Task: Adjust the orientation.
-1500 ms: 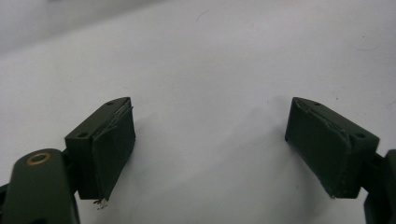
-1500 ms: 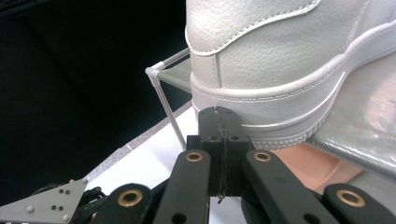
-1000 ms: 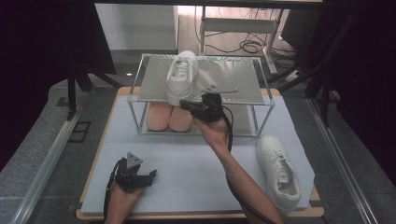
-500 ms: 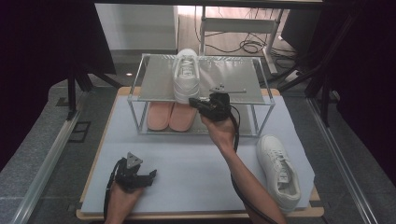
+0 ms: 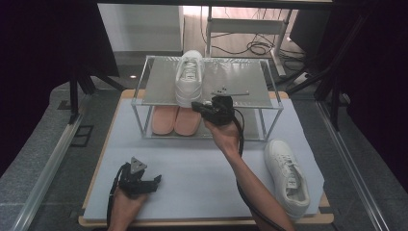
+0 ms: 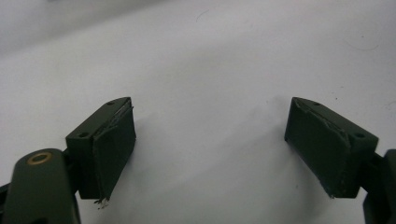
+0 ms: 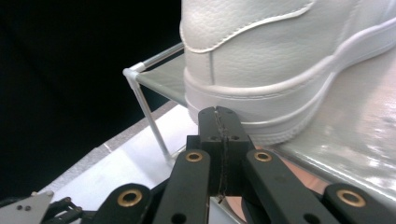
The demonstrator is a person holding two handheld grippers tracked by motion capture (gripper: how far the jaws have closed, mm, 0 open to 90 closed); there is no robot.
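I log my right gripper (image 7: 219,112), jaws pressed together on nothing, tips at the heel of the white sneaker (image 5: 188,77) atop the rack (image 5: 250,86); my left gripper (image 6: 210,144), jaws wide apart, over the mat (image 5: 192,173).

Two white sneakers: one (image 5: 189,77) on the rack's top shelf at 12 o'clock, one (image 5: 287,176) on the table mat at 4 o'clock. Two pink insoles (image 5: 176,120) under the shelf. One rack (image 5: 250,86). Two grippers: left (image 5: 155,181), right (image 5: 196,105).

High view overhead; gripper views close, low.
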